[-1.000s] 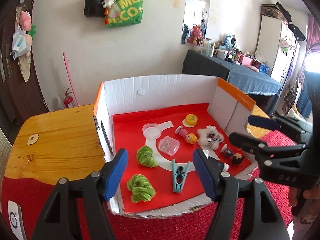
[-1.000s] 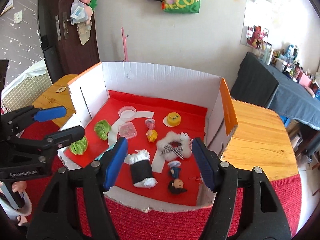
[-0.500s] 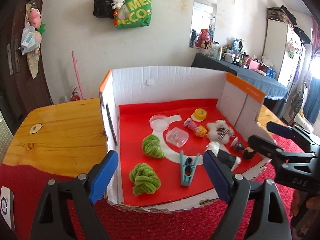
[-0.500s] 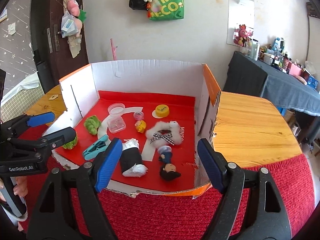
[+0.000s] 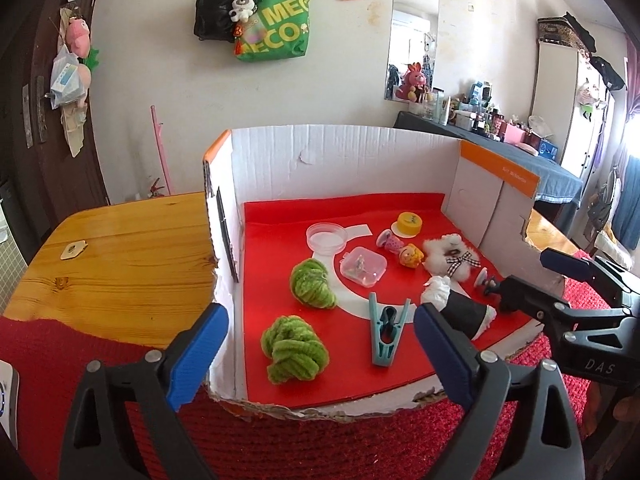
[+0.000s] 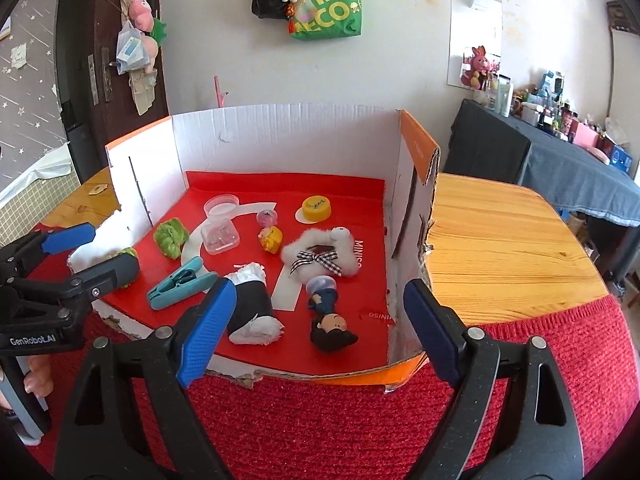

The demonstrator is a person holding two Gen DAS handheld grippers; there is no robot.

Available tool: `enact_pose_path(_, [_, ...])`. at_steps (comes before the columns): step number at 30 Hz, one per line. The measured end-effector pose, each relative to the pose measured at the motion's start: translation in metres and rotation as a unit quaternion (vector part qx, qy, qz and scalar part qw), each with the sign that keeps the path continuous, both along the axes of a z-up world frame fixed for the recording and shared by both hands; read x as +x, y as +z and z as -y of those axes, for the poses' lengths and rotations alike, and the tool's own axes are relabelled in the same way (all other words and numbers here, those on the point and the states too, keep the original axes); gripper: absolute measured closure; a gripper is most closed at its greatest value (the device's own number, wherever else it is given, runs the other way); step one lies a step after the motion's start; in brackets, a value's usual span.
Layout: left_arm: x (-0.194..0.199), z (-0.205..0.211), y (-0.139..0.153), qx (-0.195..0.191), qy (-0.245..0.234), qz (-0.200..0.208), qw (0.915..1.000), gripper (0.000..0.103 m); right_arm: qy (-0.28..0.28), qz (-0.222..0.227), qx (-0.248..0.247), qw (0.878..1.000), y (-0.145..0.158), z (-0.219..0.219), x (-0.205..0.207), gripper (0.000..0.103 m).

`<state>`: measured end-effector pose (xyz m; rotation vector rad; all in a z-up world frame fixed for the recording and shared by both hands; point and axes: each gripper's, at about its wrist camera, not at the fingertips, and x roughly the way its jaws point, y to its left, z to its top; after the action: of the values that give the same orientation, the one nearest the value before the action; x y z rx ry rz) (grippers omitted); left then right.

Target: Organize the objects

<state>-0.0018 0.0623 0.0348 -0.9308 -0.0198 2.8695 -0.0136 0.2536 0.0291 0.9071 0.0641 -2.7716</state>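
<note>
An open-fronted white cardboard box with a red floor holds two green yarn balls, a teal clothespin, a clear small case, a yellow cap, a fluffy white toy, a black-and-white roll and a small figurine. My left gripper hovers before the box's left front, jaws opening, nothing between them. My right gripper hovers before the right front, jaws also opening and empty.
The box sits on a wooden table with a red woven mat under its front edge. Box walls rise at left, back and right. A hand holds the left gripper's handle. A dark cloth-covered table stands behind right.
Both grippers' jaws have spread wider. Both have sunk a little in front of the box. The things in the box have not moved.
</note>
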Motion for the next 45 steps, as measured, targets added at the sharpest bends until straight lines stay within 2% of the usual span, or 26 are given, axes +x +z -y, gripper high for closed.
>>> enact_pose_path(6, [0.002,-0.002,0.001,-0.007,0.003,-0.002,1.0000,0.005,0.004,-0.001,0.006,1.000,-0.001,0.003,0.001,0.010])
enact_pose_path(12, [0.012,-0.003,0.007,-0.019,0.018,-0.028,0.9993,0.000,0.000,-0.006,0.010,1.000,0.000,0.004,0.002,0.007])
enact_pose_path(19, [0.006,0.002,0.004,-0.005,0.022,-0.012,0.9997,0.000,-0.001,-0.008,0.009,1.000,0.001,0.004,0.003,0.006])
enact_pose_path(45, [0.005,0.001,0.001,-0.006,0.024,-0.005,0.9997,0.000,-0.006,-0.010,0.012,1.000,0.002,0.003,0.004,0.005])
